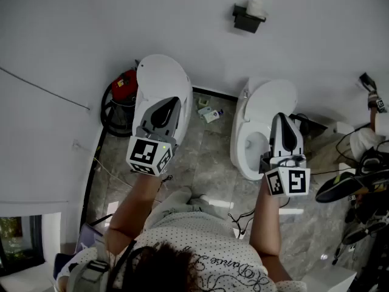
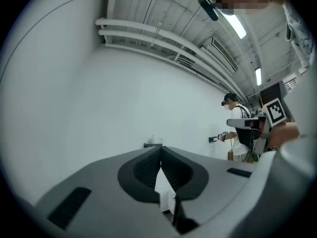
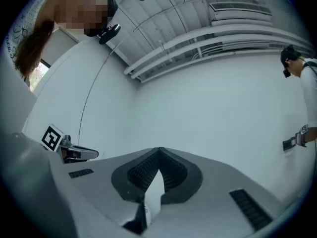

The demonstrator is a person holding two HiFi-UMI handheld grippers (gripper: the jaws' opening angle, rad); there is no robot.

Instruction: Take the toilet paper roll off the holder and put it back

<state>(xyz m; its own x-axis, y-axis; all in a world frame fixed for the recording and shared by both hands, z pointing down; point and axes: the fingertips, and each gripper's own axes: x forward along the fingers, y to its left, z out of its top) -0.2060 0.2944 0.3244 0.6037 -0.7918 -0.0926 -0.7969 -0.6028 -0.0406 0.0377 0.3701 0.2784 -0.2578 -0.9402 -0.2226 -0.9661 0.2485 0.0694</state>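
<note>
Left claw [image 1: 165, 105], at centre-left of the head view, has its jaws pressed together with nothing between them. The right claw [image 1: 281, 119], at centre-right, is closed and empty too. A small white toilet paper roll [image 1: 255, 6] sits on the black wall-mounted holder [image 1: 247, 20] at the top centre, well apart from both claws. Lower down, on the grey marbled floor [image 1: 206, 163], one white toilet [image 1: 159, 78] shows behind the left claw and a second white toilet with an open bowl [image 1: 258, 111] behind the right claw.
</note>
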